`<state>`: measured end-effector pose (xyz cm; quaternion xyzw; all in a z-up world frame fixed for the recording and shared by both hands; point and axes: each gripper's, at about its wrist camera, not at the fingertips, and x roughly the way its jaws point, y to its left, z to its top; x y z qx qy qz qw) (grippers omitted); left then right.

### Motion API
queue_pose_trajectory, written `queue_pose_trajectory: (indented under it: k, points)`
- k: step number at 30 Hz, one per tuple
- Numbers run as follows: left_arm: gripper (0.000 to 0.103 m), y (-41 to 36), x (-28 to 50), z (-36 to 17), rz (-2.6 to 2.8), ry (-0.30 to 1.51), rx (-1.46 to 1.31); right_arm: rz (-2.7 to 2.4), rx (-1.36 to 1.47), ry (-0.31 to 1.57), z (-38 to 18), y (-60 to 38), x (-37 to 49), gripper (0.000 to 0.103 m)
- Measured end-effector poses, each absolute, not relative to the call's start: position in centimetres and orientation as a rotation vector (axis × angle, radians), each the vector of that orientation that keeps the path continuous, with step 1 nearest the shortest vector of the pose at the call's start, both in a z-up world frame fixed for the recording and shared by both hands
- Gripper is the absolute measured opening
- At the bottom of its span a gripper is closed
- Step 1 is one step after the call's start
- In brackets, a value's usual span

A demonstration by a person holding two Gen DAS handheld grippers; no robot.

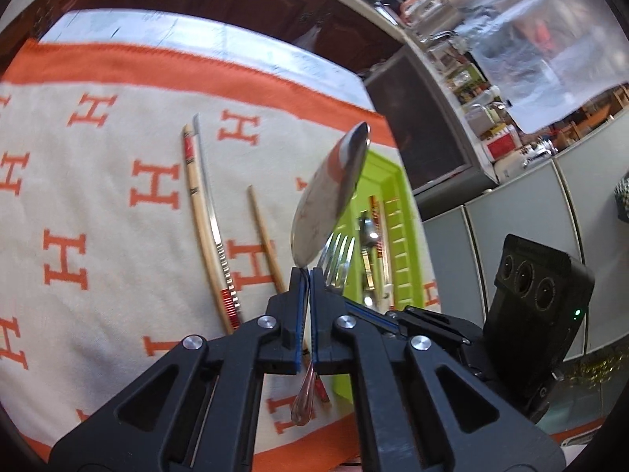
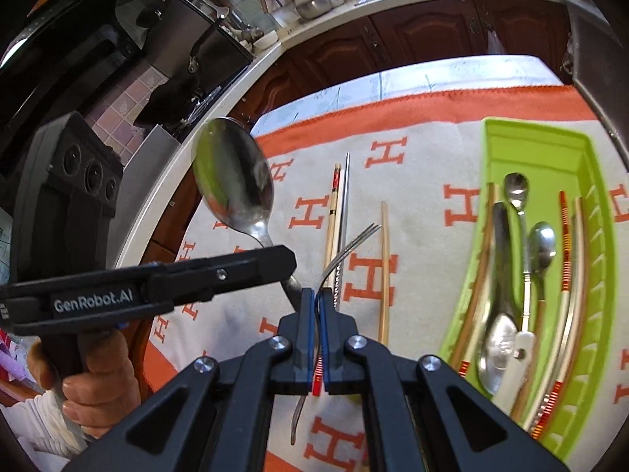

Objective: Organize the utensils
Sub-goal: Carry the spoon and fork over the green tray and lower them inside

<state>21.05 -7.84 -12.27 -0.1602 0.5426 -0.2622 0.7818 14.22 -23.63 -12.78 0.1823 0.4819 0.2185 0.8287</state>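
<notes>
Both grippers loaded: left gripper [image 1: 308, 275] clamped on large steel spoon [image 1: 334, 192] at its neck, right gripper [image 2: 315, 295] clamped on steel fork [image 2: 350, 246]. Both held above cloth, w/ lime-green plastic tray [image 2: 589, 275] off to right. Lower each lengthwise alongside cutlery already inside; release low.

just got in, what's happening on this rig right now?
A person is sorting cutlery with two handheld grippers. The left gripper has its jaws shut on a large spoon, held up off the cloth. The right gripper grips a fork. Three chopsticks lie on the orange-patterned cloth; the green tray already holds spoons and chopsticks.
</notes>
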Motion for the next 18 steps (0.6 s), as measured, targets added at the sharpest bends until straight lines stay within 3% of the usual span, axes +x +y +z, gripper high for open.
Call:
queue_pose_trajectory:
  k: [13, 18]
  points:
    - [0.000, -14.4, 18.6, -4.7, -0.727, 1.118, -0.237, 0.368, 0.372, 0.904, -6.7, -29.0, 10.2, 0.002]
    - [0.000, -18.4, 18.3, -5.2, -0.769, 1.190, -0.170, 0.272, 0.318, 0.902, -6.2, -31.4, 9.1, 0.002]
